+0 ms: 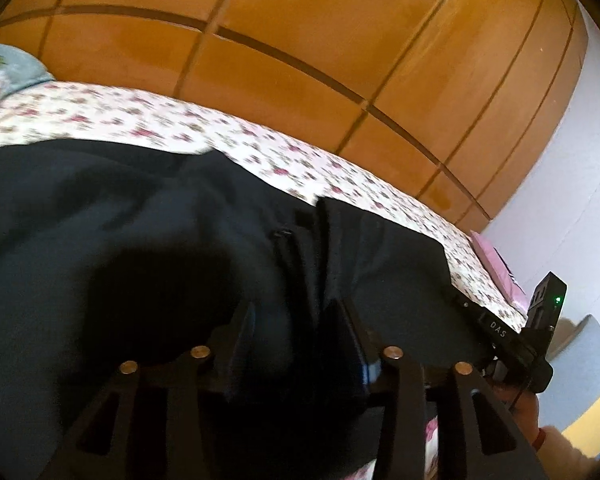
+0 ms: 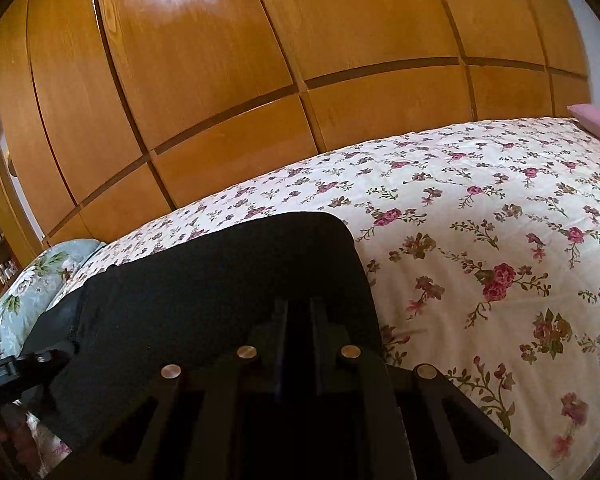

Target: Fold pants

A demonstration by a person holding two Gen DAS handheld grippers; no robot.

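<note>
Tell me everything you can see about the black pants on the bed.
The pants are black, matte, soft-looking fabric, lying on the floral bedspread. One rounded end lies flat in the right wrist view; the left wrist view shows creases and a seam. The right gripper looks shut on the cloth; the left gripper pinches a raised fold.

One pair of black pants (image 2: pixel 220 280) lies on one floral bed (image 2: pixel 480 208), two pillows (image 2: pixel 40 280) beside it.

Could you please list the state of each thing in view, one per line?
Pants: lying on the bed, partly folded, gripped by both claws.
Left claw: shut on pants.
Right claw: shut on pants.
Bedspread: spread flat.
Wardrobe doors: closed.
</note>
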